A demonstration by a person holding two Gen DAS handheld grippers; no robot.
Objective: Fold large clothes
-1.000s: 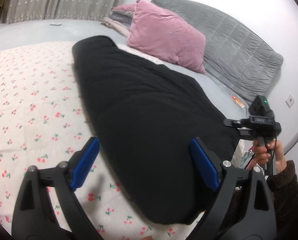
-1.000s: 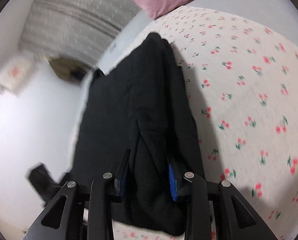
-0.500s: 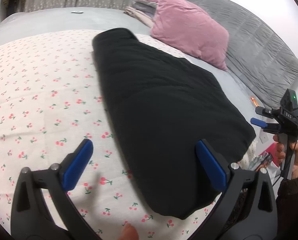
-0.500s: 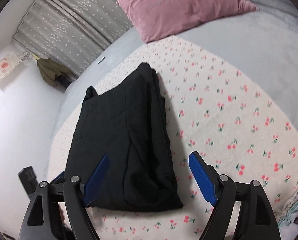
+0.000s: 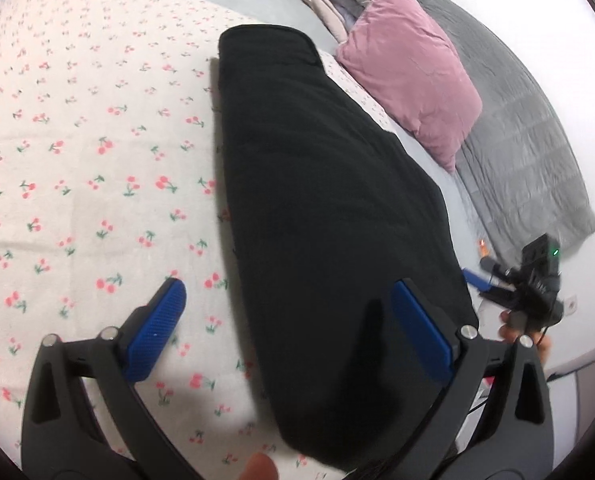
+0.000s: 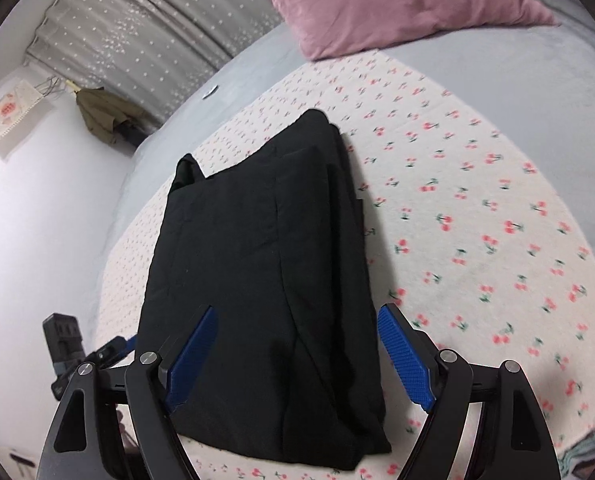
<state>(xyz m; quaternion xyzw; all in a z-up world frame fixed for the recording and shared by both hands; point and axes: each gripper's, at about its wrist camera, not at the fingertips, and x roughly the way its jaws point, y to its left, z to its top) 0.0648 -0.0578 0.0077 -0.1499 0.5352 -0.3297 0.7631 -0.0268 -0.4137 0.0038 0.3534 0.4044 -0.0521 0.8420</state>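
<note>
L wrist view: my left gripper [image 5: 285, 332] is spread wide, holding nothing, above the near end of the black folded fleece garment [image 5: 321, 184], which lies long on the cherry-print bedsheet [image 5: 77, 140] beside the pink velvet pillow [image 5: 409, 64].

R wrist view: my right gripper [image 6: 297, 360] is now spread too; a sec ago it was pinching the garment's [image 6: 257, 272] edge. It let go, so the cloth rests flat w/ layers stacked. I judge this fold done; next step prob another fold or smoothing.
</note>
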